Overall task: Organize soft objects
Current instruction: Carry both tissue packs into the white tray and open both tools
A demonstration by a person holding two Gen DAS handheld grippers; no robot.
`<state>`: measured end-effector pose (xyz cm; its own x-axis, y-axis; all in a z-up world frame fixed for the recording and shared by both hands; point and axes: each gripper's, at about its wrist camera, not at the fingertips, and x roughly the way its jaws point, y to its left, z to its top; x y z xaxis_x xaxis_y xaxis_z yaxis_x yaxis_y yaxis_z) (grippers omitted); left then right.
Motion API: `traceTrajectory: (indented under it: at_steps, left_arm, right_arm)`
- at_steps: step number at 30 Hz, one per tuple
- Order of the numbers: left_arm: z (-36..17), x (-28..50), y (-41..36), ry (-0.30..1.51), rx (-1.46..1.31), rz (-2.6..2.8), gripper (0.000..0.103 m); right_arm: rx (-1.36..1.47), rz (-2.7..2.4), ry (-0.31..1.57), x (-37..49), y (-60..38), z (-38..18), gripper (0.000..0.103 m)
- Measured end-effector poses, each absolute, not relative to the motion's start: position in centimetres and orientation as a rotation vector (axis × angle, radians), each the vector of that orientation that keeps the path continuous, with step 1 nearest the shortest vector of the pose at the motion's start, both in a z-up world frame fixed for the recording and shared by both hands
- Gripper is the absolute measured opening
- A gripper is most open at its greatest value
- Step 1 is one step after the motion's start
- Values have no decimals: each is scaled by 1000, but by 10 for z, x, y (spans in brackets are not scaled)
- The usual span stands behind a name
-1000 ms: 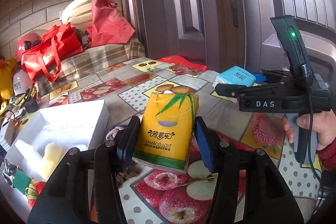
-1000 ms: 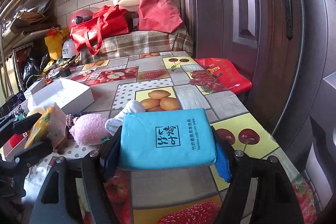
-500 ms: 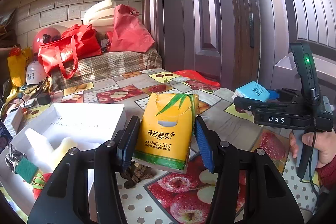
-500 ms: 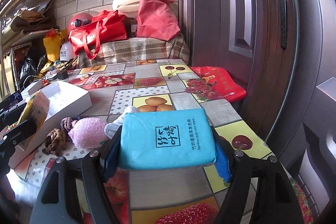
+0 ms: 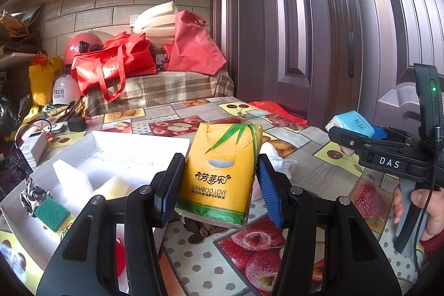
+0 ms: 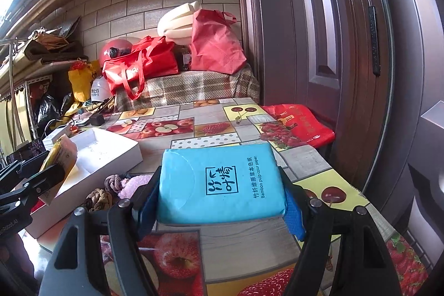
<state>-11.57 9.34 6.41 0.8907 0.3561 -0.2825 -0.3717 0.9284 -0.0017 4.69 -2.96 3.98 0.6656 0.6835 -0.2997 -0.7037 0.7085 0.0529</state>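
Observation:
My left gripper is shut on a yellow tissue pack and holds it upright above the table, beside the white box. The box holds white foam pieces and a green sponge. My right gripper is shut on a blue tissue pack, held flat above the table; it also shows at the right of the left wrist view. A pink fluffy object and brown knotted rope pieces lie on the table next to the box.
The table has a fruit-print cloth. Red bags and white foam rolls sit on a plaid-covered bench behind. A red bag lies at the table's right edge by the dark door. Chargers and clutter are at far left.
Both grippers have risen and tilted up with their packs still held. The left gripper has shifted left, over the edge of the white box.

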Motion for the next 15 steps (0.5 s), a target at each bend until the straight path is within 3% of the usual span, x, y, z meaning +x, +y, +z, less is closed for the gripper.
traceTrajectory:
  at_steps: [15]
  left_arm:
    - [66, -152, 112, 248, 8, 485, 53]
  right_arm:
    - [-96, 813, 296, 32, -14, 40, 75]
